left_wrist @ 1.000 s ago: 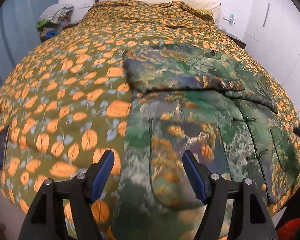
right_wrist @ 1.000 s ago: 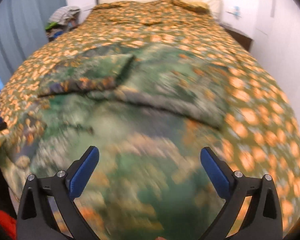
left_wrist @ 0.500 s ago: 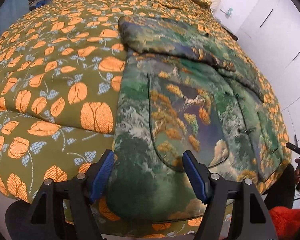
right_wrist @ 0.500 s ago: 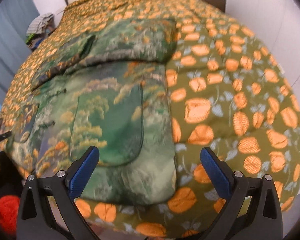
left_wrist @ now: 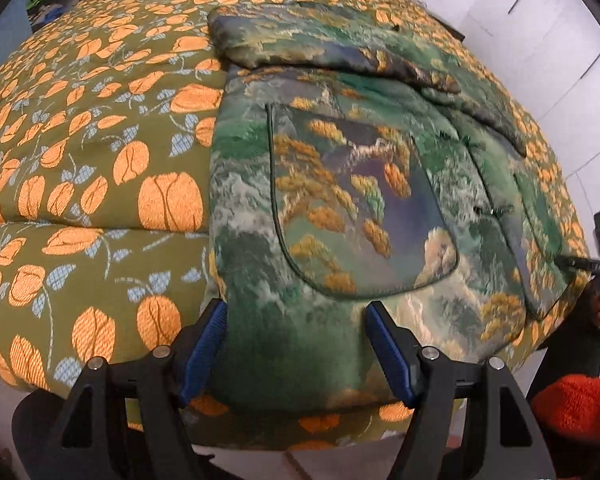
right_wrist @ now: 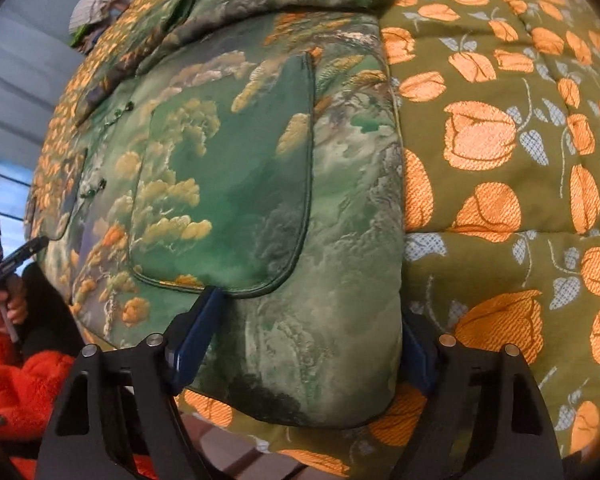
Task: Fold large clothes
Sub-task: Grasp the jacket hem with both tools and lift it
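Now both tools are reaching for the bottom edge of the big green jacket [left_wrist: 340, 208], which lies flat on the flowery quilt [left_wrist: 100, 160]. The left gripper [left_wrist: 296, 344] is wide open with the jacket's hem corner between its fingers, not pinched yet. The right gripper [right_wrist: 300, 344] is open around the other corner. Next, I think, both should squeeze shut and lift the hem away, toward the folded sleeves. Only the right view shows the person's red sleeve [right_wrist: 16, 384] clearly.
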The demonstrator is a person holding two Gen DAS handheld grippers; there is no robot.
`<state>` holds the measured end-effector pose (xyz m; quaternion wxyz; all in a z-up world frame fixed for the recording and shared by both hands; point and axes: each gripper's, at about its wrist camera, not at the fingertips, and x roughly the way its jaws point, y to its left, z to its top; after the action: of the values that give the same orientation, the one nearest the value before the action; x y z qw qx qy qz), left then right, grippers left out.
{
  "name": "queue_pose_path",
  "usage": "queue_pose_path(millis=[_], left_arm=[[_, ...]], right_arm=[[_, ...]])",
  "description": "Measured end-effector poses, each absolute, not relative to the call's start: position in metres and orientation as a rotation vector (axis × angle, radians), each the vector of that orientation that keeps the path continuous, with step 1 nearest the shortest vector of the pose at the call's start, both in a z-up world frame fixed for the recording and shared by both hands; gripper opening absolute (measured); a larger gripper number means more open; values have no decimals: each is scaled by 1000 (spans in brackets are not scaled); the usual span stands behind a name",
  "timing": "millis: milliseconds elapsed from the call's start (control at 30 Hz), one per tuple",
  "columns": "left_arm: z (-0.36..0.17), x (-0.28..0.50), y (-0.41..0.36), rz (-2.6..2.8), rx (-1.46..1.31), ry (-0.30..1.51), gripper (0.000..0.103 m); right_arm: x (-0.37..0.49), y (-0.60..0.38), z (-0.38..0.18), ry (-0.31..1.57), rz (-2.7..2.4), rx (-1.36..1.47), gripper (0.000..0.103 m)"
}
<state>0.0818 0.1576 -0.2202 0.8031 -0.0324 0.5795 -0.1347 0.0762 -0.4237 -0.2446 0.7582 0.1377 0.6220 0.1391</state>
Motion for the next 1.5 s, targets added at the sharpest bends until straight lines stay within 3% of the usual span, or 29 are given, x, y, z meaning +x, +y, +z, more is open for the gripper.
queue_pose_path(millis=[67,133,200,233,267,367,633,800,967,1233,1500], left_arm=[[-222,82,158,-287,-67,1264,72],[-220,82,156,-285,-54,1278,64],[-215,81,154,-269,-22,1285,47],[-212,80,154,-258,-5,1284,34],[-209,80,155,-252,-1,1282,21],[-197,79,164,-245,-46,1276,10],[-173,47,178,-287,-60,1280,8],[-172,12,199,-296,-137,1347,8],[-129,4,227,-336,-316,1286,7],[-41,109,233,-388,-464,1011,7],[-51,257,205,-287,-457,962,7]], right_arm=[[75,-425,-243,1357,311,316,65],[76,-428,-241,1360,316,330,37],[76,-431,-236,1355,313,354,22],[76,-432,-230,1345,315,366,18],[77,-430,-226,1335,316,367,17],[75,-427,-207,1297,323,357,14],[51,-429,-168,1256,354,385,13],[19,-428,-171,1309,364,420,13],[-3,-434,-159,1310,405,556,12],[75,-464,-96,1072,468,757,11],[209,-482,-105,998,380,853,11]])
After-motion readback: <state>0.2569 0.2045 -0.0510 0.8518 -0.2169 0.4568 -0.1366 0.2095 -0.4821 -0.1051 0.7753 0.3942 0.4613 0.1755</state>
